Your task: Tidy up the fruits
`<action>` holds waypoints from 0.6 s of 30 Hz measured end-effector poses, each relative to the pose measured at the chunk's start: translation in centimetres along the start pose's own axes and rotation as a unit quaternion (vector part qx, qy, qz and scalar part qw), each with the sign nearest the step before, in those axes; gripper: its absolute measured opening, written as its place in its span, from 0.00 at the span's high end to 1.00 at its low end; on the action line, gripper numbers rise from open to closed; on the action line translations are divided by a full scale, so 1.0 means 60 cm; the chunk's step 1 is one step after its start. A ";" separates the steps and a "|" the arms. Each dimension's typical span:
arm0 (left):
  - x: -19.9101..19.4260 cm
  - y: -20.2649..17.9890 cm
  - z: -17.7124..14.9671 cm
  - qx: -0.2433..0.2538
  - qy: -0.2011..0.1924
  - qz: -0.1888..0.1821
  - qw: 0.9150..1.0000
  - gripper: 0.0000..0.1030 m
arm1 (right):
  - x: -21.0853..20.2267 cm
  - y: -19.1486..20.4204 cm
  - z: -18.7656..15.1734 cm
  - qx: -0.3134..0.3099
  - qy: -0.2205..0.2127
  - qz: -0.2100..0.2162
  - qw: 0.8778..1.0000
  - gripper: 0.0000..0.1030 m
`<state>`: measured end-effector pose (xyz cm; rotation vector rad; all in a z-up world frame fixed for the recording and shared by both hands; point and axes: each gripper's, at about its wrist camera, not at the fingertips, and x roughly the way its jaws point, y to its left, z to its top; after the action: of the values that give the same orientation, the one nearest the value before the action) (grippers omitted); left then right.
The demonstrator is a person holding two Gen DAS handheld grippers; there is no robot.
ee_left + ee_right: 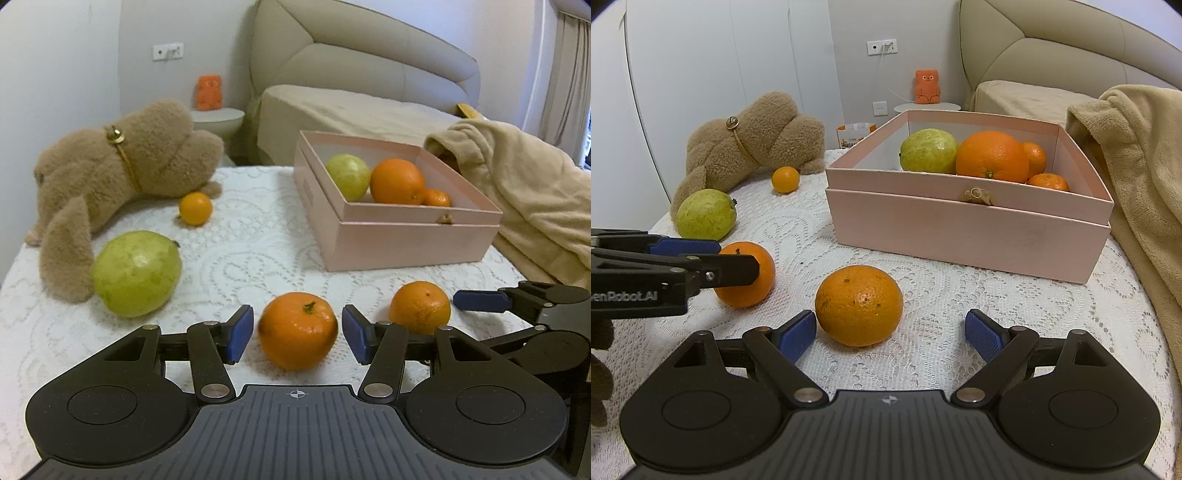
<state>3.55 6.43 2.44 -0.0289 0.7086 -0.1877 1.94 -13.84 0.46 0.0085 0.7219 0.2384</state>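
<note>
On the white lace cloth, an orange [297, 330] lies between the blue pads of my left gripper [298, 334]. A thin gap shows on each side, so the gripper is open. From the right wrist view, the left gripper [737, 258] straddles that same orange [746, 275]. A second orange [858, 305] [421, 306] rests at the tips of my open right gripper [891, 338], close to its left pad and well clear of the right one. The pink box [960, 229] [406, 218] behind holds a green fruit, a big orange and small tangerines.
A loose green fruit [136, 273] [705, 214] and a small orange [195, 208] [785, 180] lie at the left by a brown plush toy [122, 173] [753, 136]. A beige blanket [517, 184] [1137, 166] crowds the box's right side.
</note>
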 end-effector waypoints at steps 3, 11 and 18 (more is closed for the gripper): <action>0.015 -0.007 0.000 0.004 0.009 0.007 1.000 0.43 | 0.000 0.000 0.000 -0.002 0.001 0.000 1.000 0.14; 0.027 0.002 -0.005 -0.005 0.008 0.000 1.000 0.46 | 0.001 -0.002 -0.003 -0.001 0.001 0.005 1.000 0.10; 0.018 0.017 -0.024 -0.021 -0.026 -0.020 0.999 0.47 | 0.005 -0.002 0.001 -0.003 0.015 0.023 1.000 0.00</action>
<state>3.58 7.32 0.56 -0.0871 0.6602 -0.2102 2.22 -13.86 0.26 0.0164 0.7510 0.2840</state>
